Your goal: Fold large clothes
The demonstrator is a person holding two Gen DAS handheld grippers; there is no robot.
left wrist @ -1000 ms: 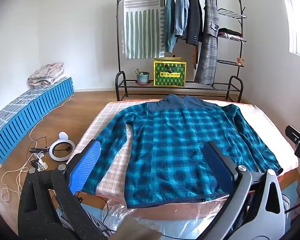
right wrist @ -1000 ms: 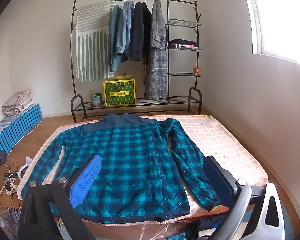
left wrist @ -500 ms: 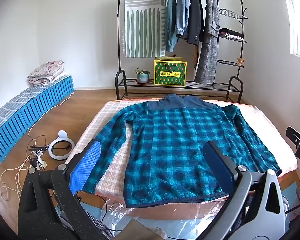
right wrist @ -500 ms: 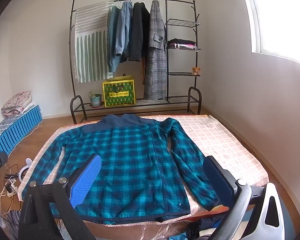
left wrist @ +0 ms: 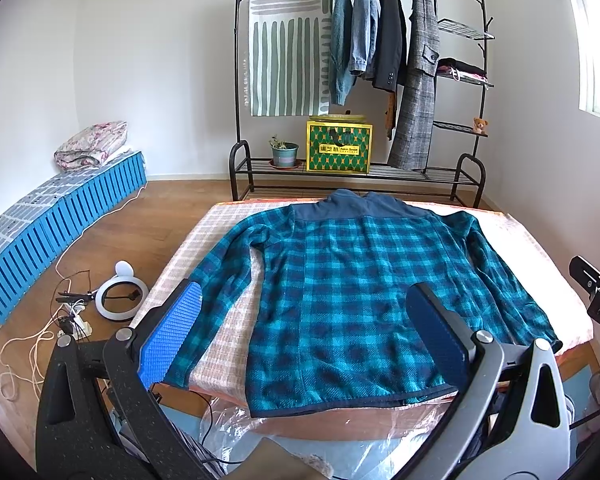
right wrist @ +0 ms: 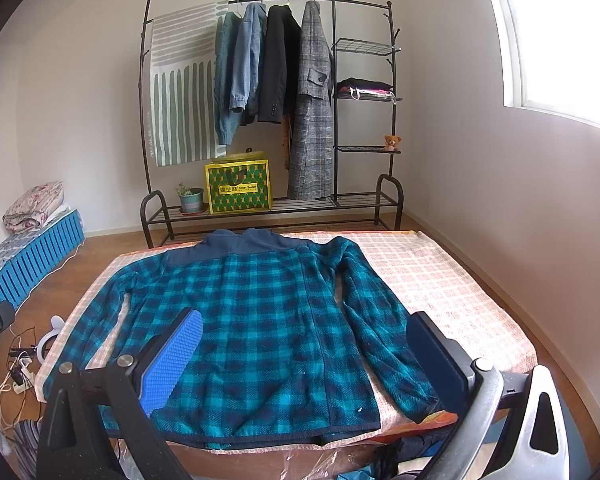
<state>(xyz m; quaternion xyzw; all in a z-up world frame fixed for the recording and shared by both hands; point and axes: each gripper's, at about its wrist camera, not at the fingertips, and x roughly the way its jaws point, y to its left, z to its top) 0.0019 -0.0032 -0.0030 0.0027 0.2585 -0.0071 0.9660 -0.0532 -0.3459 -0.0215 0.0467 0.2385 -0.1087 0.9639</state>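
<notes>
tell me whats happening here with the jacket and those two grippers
A person holds a gripper in each hand over a blue plaid fleece jacket laid flat, back up, on a checked table cover. Both sleeves lie spread out at the sides and the hem faces the person. The left gripper and right gripper are both open and hold nothing, hovering near the hem. No fold has been made yet.

The jacket (left wrist: 352,292) lies flat on the bed (left wrist: 540,248) at frame centre, collar toward the top, 2 sleeves spread to either side. Behind it, upper centre, stands the rack (left wrist: 360,80), with a box (left wrist: 339,147) and pot (left wrist: 284,154) on its bottom shelf. At left, the lamp (left wrist: 120,294) lies on the floor (left wrist: 172,200).
</notes>
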